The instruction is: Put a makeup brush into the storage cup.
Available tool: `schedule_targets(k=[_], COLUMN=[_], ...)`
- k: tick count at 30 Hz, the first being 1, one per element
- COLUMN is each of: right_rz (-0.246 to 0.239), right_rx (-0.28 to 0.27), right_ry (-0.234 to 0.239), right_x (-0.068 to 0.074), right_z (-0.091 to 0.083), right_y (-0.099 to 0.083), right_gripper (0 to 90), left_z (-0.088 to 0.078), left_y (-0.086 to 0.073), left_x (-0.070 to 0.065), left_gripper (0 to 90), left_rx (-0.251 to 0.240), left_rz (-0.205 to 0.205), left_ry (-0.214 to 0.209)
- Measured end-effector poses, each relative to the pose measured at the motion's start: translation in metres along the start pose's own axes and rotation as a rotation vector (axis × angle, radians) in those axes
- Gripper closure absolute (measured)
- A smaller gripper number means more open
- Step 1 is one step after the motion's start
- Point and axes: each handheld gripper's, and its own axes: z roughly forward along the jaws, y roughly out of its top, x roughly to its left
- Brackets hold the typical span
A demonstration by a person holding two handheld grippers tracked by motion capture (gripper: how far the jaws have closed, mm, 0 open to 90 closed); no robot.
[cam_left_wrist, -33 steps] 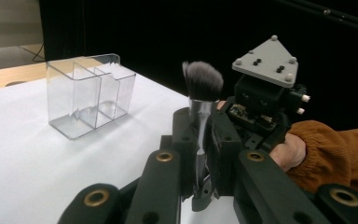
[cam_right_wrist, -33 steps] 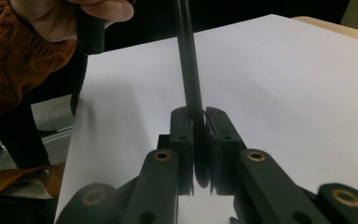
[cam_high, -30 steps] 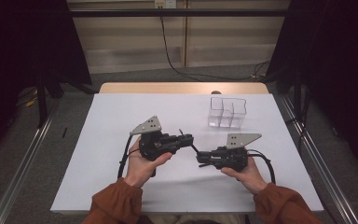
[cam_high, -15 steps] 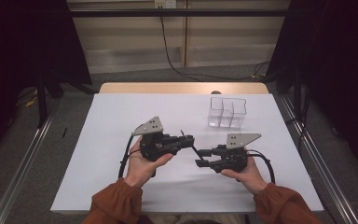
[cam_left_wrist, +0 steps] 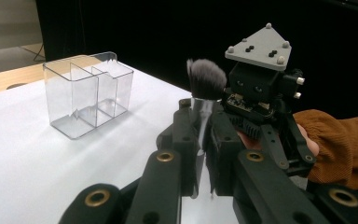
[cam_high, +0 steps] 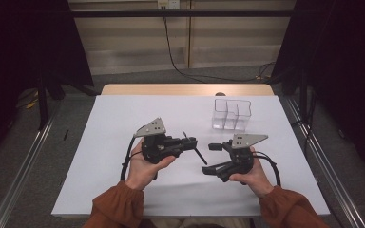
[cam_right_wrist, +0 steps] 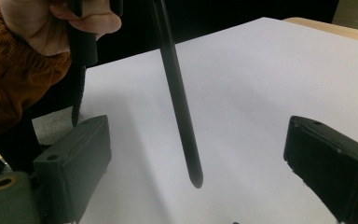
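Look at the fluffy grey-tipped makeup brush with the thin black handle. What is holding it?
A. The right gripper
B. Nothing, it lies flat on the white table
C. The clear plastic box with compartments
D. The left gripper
D: the left gripper has its black jaws shut on the makeup brush, while the right gripper stands open, its jaws having just been opening, with the black handle hanging free between them.
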Motion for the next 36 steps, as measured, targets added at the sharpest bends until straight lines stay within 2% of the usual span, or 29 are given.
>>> schedule_targets(k=[2, 5, 12, 19, 21, 28, 31, 32, 36], right_rz=[0.002, -0.005, -0.005, -0.01, -0.013, -0.016, -0.016, -0.019, -0.019], right_rx=[0.001, -0.002, -0.016, -0.018, -0.014, -0.013, -0.008, -0.006, -0.004], right_ry=[-0.014, -0.009, 0.004, -0.013, -0.013, -0.02, -0.018, -0.019, -0.018], right_x=[0.001, 0.001, -0.001, 0.0, 0.0, 0.0, 0.0, 0.0, 0.0], right_z=[0.0, 0.0, -0.003, -0.004, -0.004, -0.004, -0.003, -0.003, -0.003], right_y=[0.0, 0.0, 0.0, -0.001, -0.001, -0.001, -0.001, -0.001, -0.001], right_gripper=[2.3, 0.0, 0.0, 0.0, 0.0, 0.0, 0.0, 0.0, 0.2], left_z=[0.0, -0.002, -0.01, -0.018, -0.018, -0.018, -0.016, -0.014, -0.009], left_y=[0.001, 0.002, 0.012, 0.019, 0.022, 0.028, 0.029, 0.029, 0.027], left_x=[0.0, 0.0, 0.002, 0.004, 0.005, 0.006, 0.006, 0.007, 0.007], left_gripper=[83.6, 83.6, 83.6, 83.5, 83.6, 83.5, 83.5, 83.5, 83.6], left_rx=[0.007, 0.02, 0.067, 0.105, 0.135, 0.194, 0.229, 0.252, 0.303], left_rz=[0.004, 0.011, 0.029, 0.043, 0.066, 0.083, 0.087, 0.083, 0.094], left_ry=[0.002, 0.003, 0.019, 0.027, 0.035, 0.056, 0.055, 0.039, 0.042])
